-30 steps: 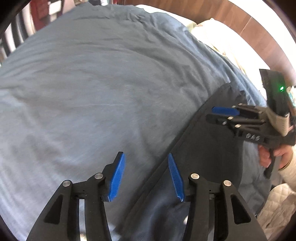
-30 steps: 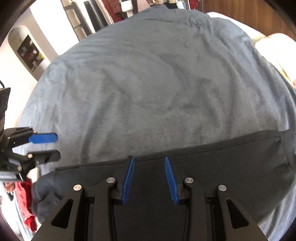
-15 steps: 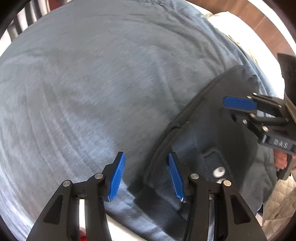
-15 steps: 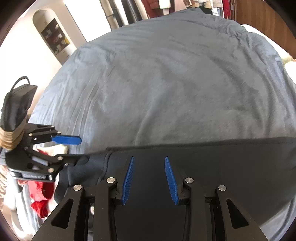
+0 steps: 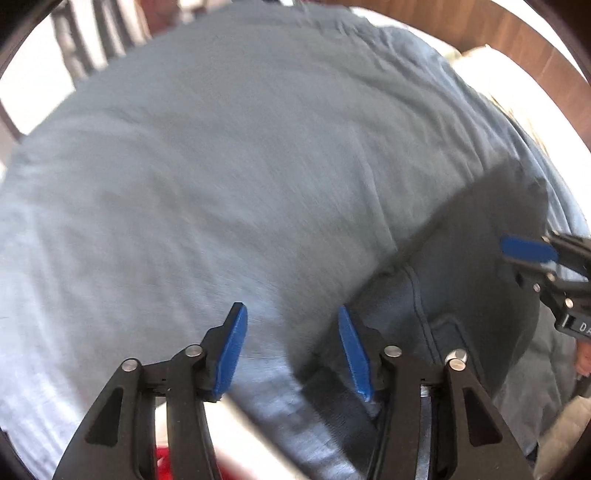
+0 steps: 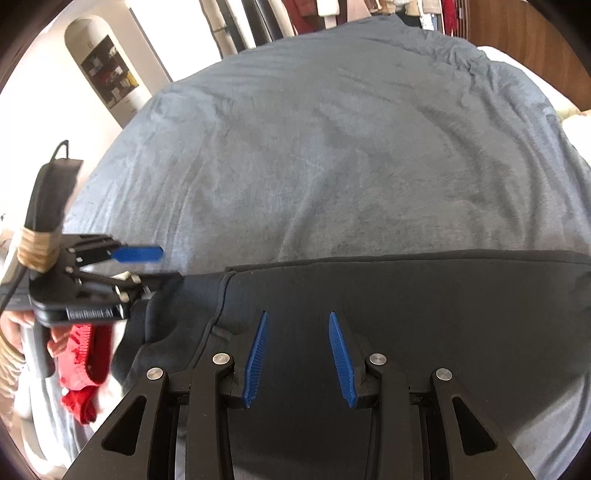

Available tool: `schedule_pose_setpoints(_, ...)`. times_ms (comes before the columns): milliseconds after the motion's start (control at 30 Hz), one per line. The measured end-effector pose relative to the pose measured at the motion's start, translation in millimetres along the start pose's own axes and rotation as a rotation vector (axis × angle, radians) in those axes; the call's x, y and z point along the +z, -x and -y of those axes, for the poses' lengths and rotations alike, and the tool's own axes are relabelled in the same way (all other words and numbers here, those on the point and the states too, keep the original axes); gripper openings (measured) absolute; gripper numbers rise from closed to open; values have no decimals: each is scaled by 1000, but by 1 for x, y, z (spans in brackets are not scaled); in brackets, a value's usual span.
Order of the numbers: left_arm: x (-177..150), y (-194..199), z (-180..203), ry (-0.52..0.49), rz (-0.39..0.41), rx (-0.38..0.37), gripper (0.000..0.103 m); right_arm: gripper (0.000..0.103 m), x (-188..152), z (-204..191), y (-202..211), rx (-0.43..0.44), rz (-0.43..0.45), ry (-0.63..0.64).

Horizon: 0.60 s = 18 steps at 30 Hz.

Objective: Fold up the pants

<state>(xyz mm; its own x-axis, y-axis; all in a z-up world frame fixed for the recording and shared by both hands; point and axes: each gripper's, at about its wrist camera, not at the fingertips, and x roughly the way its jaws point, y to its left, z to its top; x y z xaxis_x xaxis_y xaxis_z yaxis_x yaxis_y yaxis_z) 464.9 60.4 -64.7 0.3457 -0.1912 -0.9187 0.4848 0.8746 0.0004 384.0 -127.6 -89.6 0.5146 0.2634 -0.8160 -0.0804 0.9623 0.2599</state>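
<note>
Dark pants (image 6: 424,295) lie flat across the near side of a grey-blue bed cover (image 6: 332,147); their waist end with a seam and a pocket shows in the left wrist view (image 5: 480,240). My left gripper (image 5: 291,314) hovers over the waistband edge. Its jaws are opening, with the cover and the pants' edge below them and nothing pinched. In the right wrist view the left gripper (image 6: 162,264) sits at the pants' left end. My right gripper (image 6: 298,317) hangs open over the middle of the pants, gripping nothing. It also shows at the right in the left wrist view (image 5: 517,264).
A red garment (image 6: 81,369) hangs off the bed's near-left edge below the left gripper. White pillows (image 5: 517,74) and a wooden headboard (image 5: 498,29) are at the far right. A clothes rack (image 6: 369,7) stands beyond the bed.
The left gripper has slid along the pants to the waist end and its jaws stand wider. In the right wrist view the left gripper has come closer; the right jaws keep the same gap.
</note>
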Motion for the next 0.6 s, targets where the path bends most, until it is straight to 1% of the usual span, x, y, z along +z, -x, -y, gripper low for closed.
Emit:
schedule_pose_setpoints(33,1,10,1,9,25,21,59,35,-2,1,8,-4,12,5)
schedule_pose_setpoints(67,-1,27,6,15,56,69,61,35,-4,1,13,-9,21,10)
schedule_pose_setpoints(133,-5,48,21,-14,93,148,62,35,-11,2,33,-28,54,36)
schedule_pose_setpoints(167,-10,57,30,-33,113,172,64,35,-14,2,42,-31,66,53)
schedule_pose_setpoints(233,-21,76,49,-38,141,171,65,35,-21,4,58,-19,86,80)
schedule_pose_setpoints(267,-30,84,63,-19,154,150,66,37,-25,5,67,-8,94,89)
schedule_pose_setpoints(300,-37,89,71,-7,159,140,67,41,-32,8,76,4,100,101)
schedule_pose_setpoints(333,-45,92,85,0,166,133,67,48,-39,9,84,12,105,111)
schedule_pose_setpoints(367,-49,93,93,0,168,132,67,50,-45,13,91,17,111,124)
schedule_pose_setpoints(433,-65,96,117,1,168,134,67,50,-62,20,108,20,120,169)
schedule_pose_setpoints(533,-76,91,144,20,149,133,67,50,-85,27,117,10,102,233)
schedule_pose_setpoints(567,-78,86,151,21,142,140,68,50,-95,33,118,4,89,256)
schedule_pose_setpoints(600,-81,82,159,17,132,165,69,50,-101,37,118,1,79,267)
